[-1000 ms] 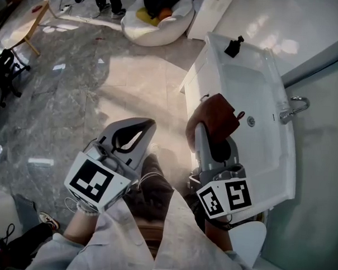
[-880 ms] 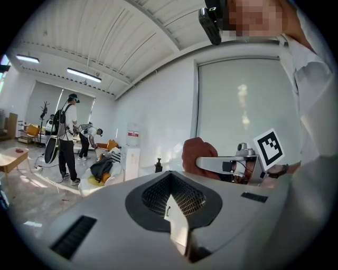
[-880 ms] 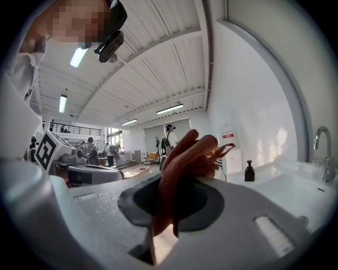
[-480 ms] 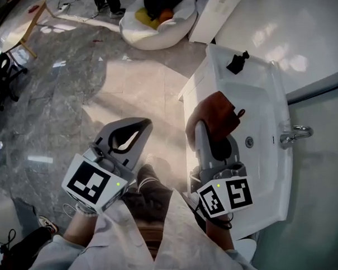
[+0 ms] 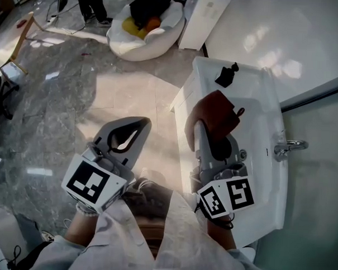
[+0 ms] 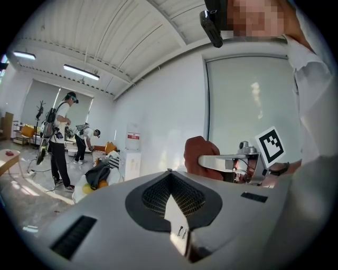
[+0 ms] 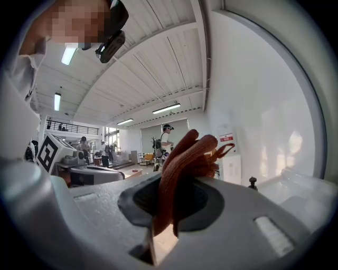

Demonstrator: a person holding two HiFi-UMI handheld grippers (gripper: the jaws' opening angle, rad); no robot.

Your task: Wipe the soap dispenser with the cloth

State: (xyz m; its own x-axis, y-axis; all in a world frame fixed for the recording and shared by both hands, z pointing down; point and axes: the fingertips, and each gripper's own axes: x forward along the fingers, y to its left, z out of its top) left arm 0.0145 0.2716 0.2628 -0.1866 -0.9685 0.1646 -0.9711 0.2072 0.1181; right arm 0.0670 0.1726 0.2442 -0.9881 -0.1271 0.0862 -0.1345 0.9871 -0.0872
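Observation:
The black soap dispenser (image 5: pixel 226 75) stands on the far corner of the white sink (image 5: pixel 259 107). It shows in the right gripper view as a small dark pump (image 7: pixel 253 182). My right gripper (image 5: pixel 204 125) is over the sink's near left edge, short of the dispenser, and is shut on a rust-brown cloth (image 5: pixel 215 109). The bunched cloth (image 7: pixel 187 153) sticks up out of the jaws (image 7: pixel 169 190). My left gripper (image 5: pixel 142 125) hangs over the floor left of the sink, shut and empty, its tips meeting (image 6: pixel 169 174). From there the cloth (image 6: pixel 198 153) is seen to the right.
A chrome faucet (image 5: pixel 287 147) sits on the sink's right side against the wall. A white beanbag (image 5: pixel 143 24) with dark and yellow things and a white box (image 5: pixel 205 16) lie on the marble floor beyond. People (image 6: pixel 60 137) stand far back.
The sink and dispenser have slid lower and left in the head view, nearer the grippers. Both grippers hold the same pose, with the cloth still clamped.

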